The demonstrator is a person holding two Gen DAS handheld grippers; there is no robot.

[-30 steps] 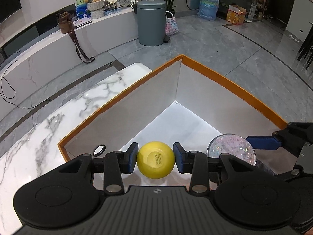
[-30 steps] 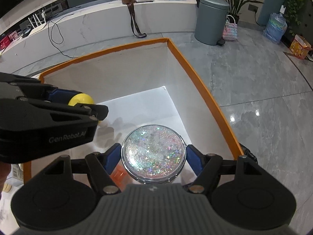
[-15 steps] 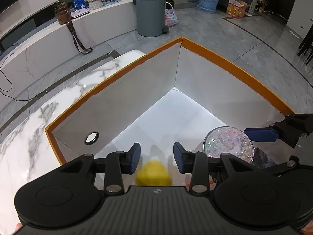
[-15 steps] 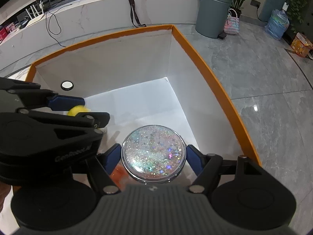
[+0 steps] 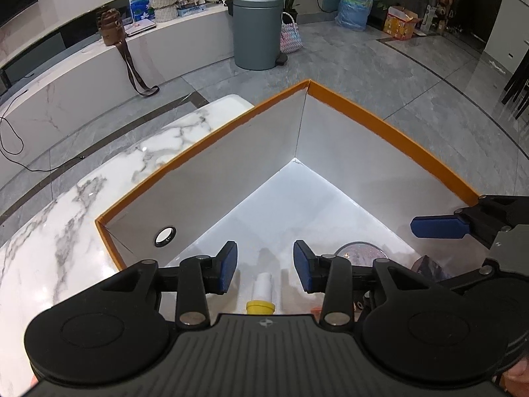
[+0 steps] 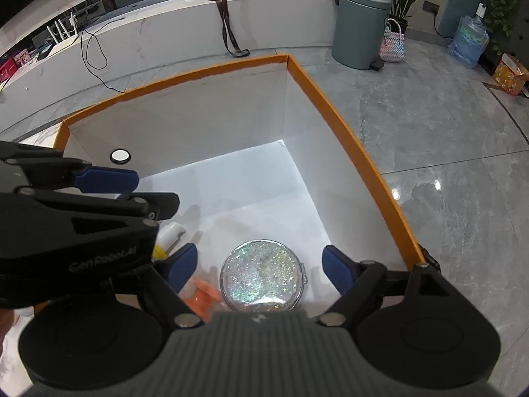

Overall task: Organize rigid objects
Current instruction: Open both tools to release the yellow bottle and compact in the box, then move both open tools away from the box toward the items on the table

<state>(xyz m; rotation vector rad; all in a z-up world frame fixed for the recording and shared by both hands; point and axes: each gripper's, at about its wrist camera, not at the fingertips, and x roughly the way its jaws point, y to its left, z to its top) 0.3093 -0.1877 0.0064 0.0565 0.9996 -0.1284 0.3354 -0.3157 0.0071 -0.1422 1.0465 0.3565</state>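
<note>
Both grippers have let go since a second ago: the yellow ball no longer sits between the left pads, and the glittery round compact (image 6: 264, 276) has dropped from the right pads to the box floor. Largest, the orange-rimmed white box (image 5: 390, 125) sits on the marble table (image 5: 66, 231). Above its floor the left gripper (image 5: 265, 266) and right gripper (image 6: 259, 269) hang with fingers spread apart, holding nothing. Beside the compact lies a small orange piece (image 6: 202, 297), and beneath the left gripper a white tube with a yellow collar (image 5: 263, 292)
</note>
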